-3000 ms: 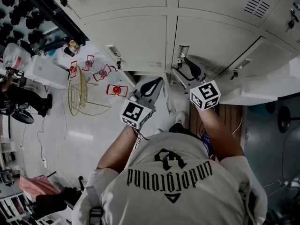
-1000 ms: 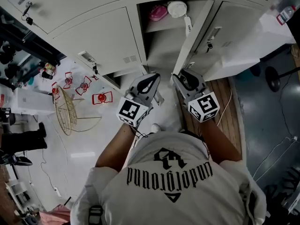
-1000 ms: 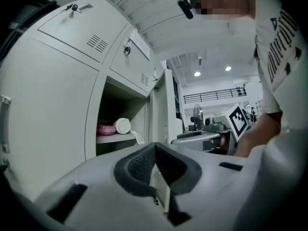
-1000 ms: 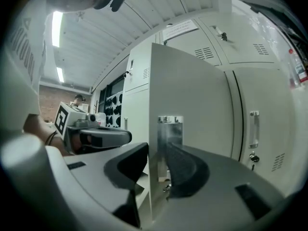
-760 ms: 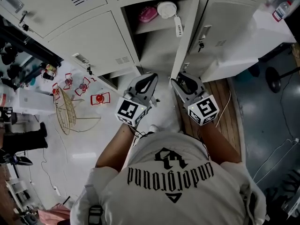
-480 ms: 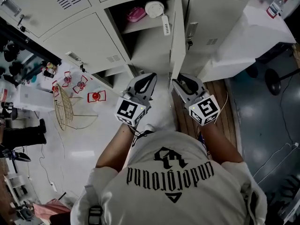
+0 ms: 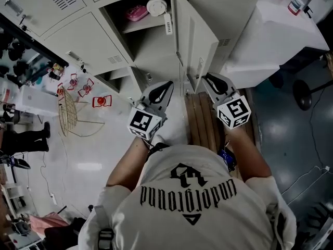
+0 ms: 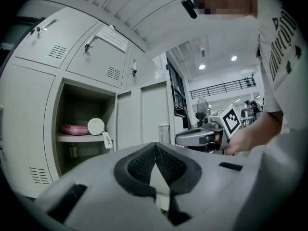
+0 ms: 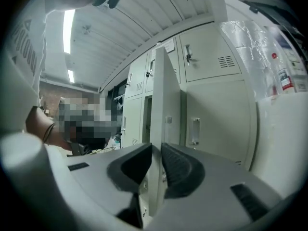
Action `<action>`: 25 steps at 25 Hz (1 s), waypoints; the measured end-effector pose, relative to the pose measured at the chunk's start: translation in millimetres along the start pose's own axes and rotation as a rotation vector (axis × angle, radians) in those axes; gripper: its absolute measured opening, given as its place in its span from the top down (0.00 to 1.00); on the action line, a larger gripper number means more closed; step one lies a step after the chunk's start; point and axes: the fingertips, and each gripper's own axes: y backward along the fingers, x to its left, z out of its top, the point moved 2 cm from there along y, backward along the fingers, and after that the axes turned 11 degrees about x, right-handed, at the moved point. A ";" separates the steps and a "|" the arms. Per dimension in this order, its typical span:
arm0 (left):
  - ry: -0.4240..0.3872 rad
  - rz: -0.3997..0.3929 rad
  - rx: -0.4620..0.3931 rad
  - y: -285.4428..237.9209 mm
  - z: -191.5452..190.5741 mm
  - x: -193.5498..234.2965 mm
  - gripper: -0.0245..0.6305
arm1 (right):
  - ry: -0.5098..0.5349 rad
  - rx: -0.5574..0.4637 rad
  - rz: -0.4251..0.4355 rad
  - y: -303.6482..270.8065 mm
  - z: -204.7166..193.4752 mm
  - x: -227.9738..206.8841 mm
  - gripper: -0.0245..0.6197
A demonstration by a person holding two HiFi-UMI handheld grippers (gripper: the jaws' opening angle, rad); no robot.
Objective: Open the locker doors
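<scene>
The locker door [image 7: 193, 38] is now standing wide open, swung out from its compartment [image 7: 147, 43] so that its free edge is pointing toward the person, while one second ago it was only partly open and three seconds ago it was still shut. The right gripper [image 9: 156, 150] is being held level at that free edge, and its jaws have just been closing: the thin edge of the door is sitting between them and the pads seem to be pressing on it from both sides. The left gripper [image 8: 155, 146] is hanging beside it with its jaws together and nothing between them. Inside the compartment a pink box [image 7: 136, 12] and a white round object [image 7: 156, 6] are lying on the shelf. For the task this probably means that one door is finished, while the neighbouring lockers [image 7: 99, 43] are still showing closed doors and are waiting for their turn
</scene>
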 end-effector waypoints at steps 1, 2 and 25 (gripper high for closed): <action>-0.002 0.002 0.000 -2.0 0.7 -4.6 0.95 | 0.000 0.001 -0.004 3.0 -1.5 -6.5 0.85; -0.004 0.005 0.000 -3.5 1.6 -9.0 0.95 | -0.004 0.000 -0.009 5.9 -2.7 -12.4 0.85; -0.013 0.050 0.026 -1.8 -7.8 -24.6 0.95 | -0.025 -0.011 -0.005 22.1 -24.8 -16.7 0.73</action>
